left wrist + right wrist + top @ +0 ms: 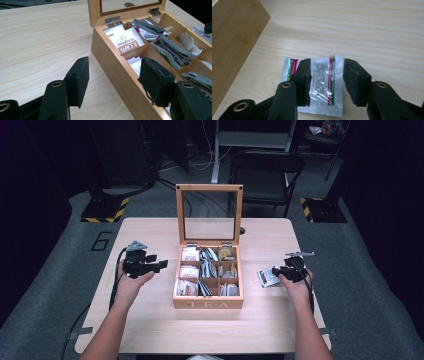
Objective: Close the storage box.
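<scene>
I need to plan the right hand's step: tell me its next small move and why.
Probably lift the right gripper straight up and away. Its jaws stand apart over the silver sachet, which lies flat on the table beside the tea box, so the sachet looks released.

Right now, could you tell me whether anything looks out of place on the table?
Yes: one silver tea packet lies flat on the table to the right of the open tea box, outside its compartments, between the open jaws of the right gripper. The other packets sit in the box.

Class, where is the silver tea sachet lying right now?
The silver tea sachet lies flat on the table, right of the tea box, under the right gripper.
</scene>
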{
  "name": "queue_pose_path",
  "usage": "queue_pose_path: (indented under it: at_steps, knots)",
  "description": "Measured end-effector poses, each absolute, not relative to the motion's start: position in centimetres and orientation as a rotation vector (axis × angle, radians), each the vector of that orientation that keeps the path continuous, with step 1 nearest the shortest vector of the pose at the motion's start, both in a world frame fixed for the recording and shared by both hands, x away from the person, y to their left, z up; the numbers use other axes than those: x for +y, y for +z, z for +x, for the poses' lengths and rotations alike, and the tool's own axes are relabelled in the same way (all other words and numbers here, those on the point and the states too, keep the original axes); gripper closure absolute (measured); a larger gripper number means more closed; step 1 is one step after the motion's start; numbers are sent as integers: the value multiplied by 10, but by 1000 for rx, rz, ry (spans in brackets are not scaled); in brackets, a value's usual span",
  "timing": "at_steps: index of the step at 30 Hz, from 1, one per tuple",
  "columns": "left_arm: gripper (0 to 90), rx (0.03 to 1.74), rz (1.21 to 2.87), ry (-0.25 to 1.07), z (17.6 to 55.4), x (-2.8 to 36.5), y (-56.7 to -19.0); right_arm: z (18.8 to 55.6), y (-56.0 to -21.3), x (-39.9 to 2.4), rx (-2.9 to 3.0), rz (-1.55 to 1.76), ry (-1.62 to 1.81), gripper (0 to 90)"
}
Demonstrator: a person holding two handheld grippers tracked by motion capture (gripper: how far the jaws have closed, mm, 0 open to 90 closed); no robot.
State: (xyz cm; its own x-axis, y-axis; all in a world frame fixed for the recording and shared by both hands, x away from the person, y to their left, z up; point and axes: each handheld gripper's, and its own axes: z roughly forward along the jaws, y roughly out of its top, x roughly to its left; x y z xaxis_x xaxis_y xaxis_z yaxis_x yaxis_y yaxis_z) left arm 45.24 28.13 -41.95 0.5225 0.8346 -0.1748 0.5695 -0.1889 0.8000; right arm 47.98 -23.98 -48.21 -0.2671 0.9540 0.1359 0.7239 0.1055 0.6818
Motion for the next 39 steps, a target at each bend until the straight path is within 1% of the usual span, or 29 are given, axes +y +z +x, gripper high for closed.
queue_pose_path:
  at_steps: [6, 16, 22, 31, 39]
  knots:
    - [408, 1156, 1877, 379, 453, 282, -420, 479, -478, -239, 2023, 1653, 925, 515]
    - [408, 1157, 1876, 382, 453, 281, -419, 478, -470, -227, 2073, 1502, 906, 444]
    - [408, 1157, 1870, 378, 454, 282, -419, 477, -466, -220, 2100, 1448, 945, 421]
    - [406, 1162, 1868, 375, 455, 283, -419, 476, -463, -215, 2144, 1451, 986, 417]
    - [404, 1163, 1858, 376, 455, 282, -419, 473, -455, -207, 2129, 1431, 992, 325]
